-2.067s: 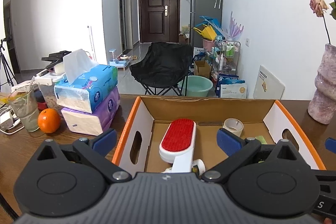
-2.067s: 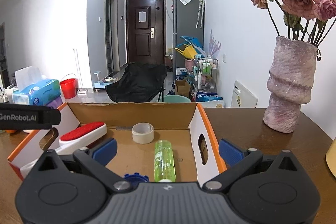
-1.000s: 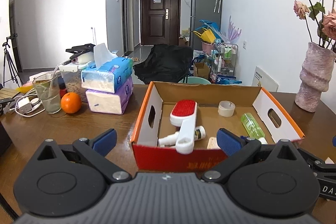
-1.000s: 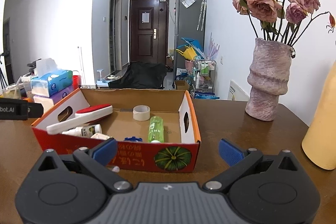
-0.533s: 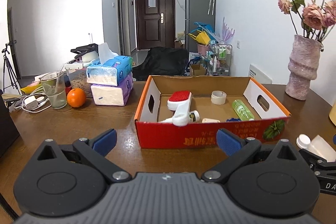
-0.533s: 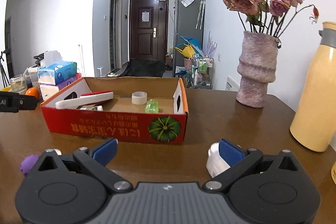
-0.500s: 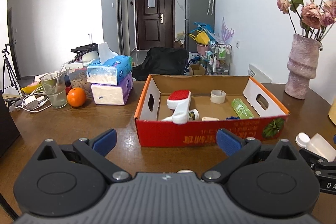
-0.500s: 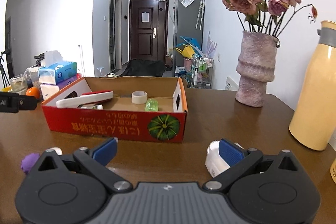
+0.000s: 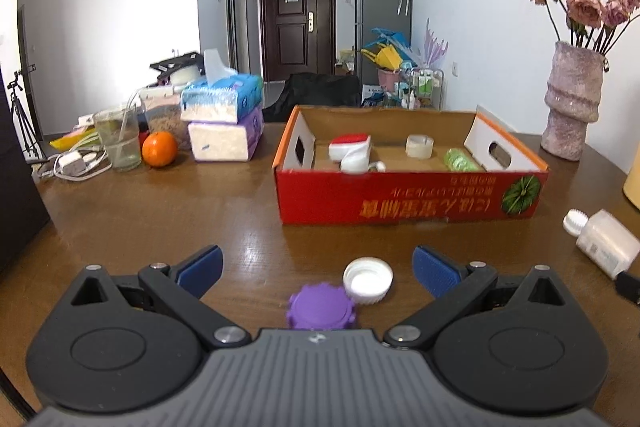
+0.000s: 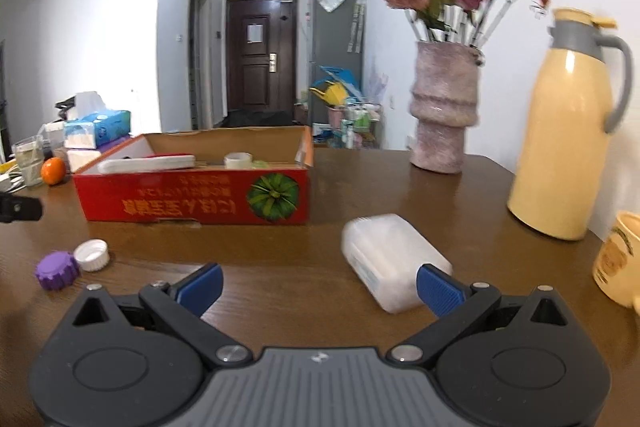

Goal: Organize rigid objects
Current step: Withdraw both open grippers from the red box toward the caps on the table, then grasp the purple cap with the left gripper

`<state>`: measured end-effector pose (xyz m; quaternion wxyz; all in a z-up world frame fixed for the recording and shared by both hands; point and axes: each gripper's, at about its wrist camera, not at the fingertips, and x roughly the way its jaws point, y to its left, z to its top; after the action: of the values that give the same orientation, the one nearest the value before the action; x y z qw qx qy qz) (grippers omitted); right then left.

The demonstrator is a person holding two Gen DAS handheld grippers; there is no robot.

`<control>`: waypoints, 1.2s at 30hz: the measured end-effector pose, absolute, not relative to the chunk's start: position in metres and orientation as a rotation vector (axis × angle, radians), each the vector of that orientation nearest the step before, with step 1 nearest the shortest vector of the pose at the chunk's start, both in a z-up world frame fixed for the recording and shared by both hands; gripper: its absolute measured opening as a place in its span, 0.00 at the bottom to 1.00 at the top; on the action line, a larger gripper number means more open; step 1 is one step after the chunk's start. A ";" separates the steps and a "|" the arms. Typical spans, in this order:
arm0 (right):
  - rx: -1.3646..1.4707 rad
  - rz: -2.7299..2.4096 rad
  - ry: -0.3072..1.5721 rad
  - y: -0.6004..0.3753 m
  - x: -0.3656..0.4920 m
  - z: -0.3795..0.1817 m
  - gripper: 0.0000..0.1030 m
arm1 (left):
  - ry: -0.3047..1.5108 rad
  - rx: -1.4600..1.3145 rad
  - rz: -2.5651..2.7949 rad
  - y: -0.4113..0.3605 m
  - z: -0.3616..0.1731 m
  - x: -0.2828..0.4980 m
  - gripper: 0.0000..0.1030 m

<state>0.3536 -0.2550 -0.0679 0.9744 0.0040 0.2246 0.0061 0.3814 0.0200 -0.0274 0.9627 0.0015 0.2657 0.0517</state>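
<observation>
A red cardboard box (image 9: pixel 408 203) (image 10: pixel 192 201) stands on the brown table and holds a red-and-white lint brush (image 9: pixel 352 153), a tape roll (image 9: pixel 419 146) and a green bottle (image 9: pixel 458 159). A purple cap (image 9: pixel 320 311) (image 10: pixel 57 270) and a white cap (image 9: pixel 368 279) (image 10: pixel 92 254) lie on the table between the open fingers of my left gripper (image 9: pixel 318 267). A translucent white bottle (image 10: pixel 394 261) (image 9: pixel 604 241) lies on its side just ahead of my open right gripper (image 10: pixel 320 285), close to its right finger.
Tissue packs (image 9: pixel 224 117), an orange (image 9: pixel 159 149) and a glass (image 9: pixel 118 139) stand at the left. A pink vase (image 10: pixel 444 111) with dried roses, a yellow thermos (image 10: pixel 568 131) and a yellow mug (image 10: pixel 618 259) stand at the right.
Both grippers have drawn back from over the box to the near table. The caps and the white bottle have come into view in front of them.
</observation>
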 end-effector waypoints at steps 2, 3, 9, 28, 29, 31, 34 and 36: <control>0.011 0.003 0.455 -0.261 0.348 -0.072 1.00 | 0.549 0.009 0.111 0.023 -0.033 0.378 1.00; 0.011 0.000 0.454 -0.264 0.346 -0.073 1.00 | 0.558 0.010 0.115 0.024 -0.037 0.377 1.00; 0.000 -0.011 0.450 -0.273 0.335 -0.077 1.00 | 0.589 0.019 0.118 0.029 -0.048 0.375 1.00; 0.046 -0.037 0.468 -0.278 0.341 -0.086 1.00 | 0.700 0.013 0.115 0.036 -0.085 0.418 0.91; 0.045 -0.035 0.469 -0.277 0.342 -0.086 1.00 | 0.706 0.009 0.104 0.036 -0.085 0.420 0.87; 0.042 -0.027 0.469 -0.274 0.342 -0.086 1.00 | 0.723 -0.003 0.060 0.037 -0.087 0.423 0.55; 0.036 -0.007 0.473 -0.266 0.343 -0.087 1.00 | 0.707 -0.010 0.029 0.038 -0.085 0.420 0.52; 0.029 0.007 0.476 -0.260 0.344 -0.088 1.00 | 0.704 -0.010 0.028 0.038 -0.084 0.420 0.52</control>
<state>0.3436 -0.2600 -0.0875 0.9717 0.0143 0.2359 0.0033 0.4196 0.0377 -0.0837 0.9385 -0.0049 0.3449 0.0137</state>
